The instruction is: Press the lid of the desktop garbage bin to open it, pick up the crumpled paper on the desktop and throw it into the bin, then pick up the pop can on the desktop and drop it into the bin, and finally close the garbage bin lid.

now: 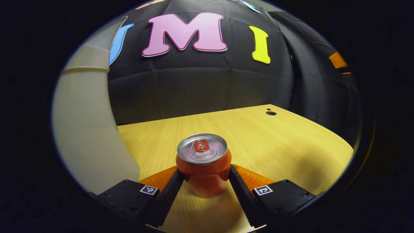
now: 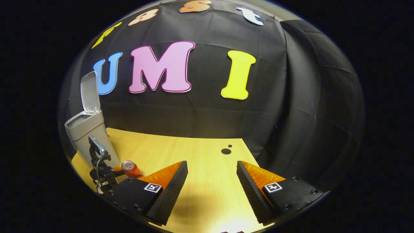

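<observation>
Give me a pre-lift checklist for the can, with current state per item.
1. Both fingers of the left gripper pressing the can: ok, one on each side.
2. Can upright on the table: ok.
3. Bin lid open: ok, it stands raised in the right gripper view.
4. Right gripper out of the way: ok, open over bare table, off to the side of the can.
5. Crumpled paper already in the bin: cannot tell, the bin's inside is hidden.
6. Grip firm enough to lift: cannot tell.
</observation>
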The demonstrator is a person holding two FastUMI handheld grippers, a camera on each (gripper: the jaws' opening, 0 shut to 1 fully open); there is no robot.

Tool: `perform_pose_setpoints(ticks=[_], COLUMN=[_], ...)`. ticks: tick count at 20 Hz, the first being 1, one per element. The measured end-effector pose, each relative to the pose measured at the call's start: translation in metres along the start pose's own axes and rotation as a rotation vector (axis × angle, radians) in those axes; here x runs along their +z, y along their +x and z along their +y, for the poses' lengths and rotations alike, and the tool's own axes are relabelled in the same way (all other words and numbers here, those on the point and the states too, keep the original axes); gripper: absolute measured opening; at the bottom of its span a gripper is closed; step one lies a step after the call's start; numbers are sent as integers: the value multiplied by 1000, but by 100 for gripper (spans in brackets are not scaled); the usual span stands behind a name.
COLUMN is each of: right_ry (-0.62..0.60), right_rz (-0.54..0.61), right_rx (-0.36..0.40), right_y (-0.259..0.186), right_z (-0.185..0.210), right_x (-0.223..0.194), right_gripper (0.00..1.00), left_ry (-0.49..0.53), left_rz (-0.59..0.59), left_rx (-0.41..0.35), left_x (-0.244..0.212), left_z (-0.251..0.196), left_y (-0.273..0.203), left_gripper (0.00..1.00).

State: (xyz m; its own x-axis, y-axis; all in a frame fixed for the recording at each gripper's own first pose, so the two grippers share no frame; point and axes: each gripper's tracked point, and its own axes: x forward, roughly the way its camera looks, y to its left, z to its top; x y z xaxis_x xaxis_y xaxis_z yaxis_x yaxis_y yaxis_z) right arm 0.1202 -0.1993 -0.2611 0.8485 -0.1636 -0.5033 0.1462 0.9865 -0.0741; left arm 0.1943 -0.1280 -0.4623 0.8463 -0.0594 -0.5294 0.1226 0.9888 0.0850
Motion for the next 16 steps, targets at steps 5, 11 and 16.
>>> perform_pose_setpoints(ticks=[5, 11, 16], right_ry=[-9, 35, 23], right_rz=[16, 30, 1], right_rx=[13, 30, 60], right_y=[-3, -14, -39], right_z=[3, 2, 10], right_x=[0, 20, 45], right_gripper=[98, 98, 98], left_ry=[40, 39, 20], left_rz=[-25, -117, -212], left_rx=[-40, -67, -50], left_x=[29, 115, 206], left_z=[-8, -15, -1], left_y=[-30, -98, -156], left_gripper=[89, 89, 89])
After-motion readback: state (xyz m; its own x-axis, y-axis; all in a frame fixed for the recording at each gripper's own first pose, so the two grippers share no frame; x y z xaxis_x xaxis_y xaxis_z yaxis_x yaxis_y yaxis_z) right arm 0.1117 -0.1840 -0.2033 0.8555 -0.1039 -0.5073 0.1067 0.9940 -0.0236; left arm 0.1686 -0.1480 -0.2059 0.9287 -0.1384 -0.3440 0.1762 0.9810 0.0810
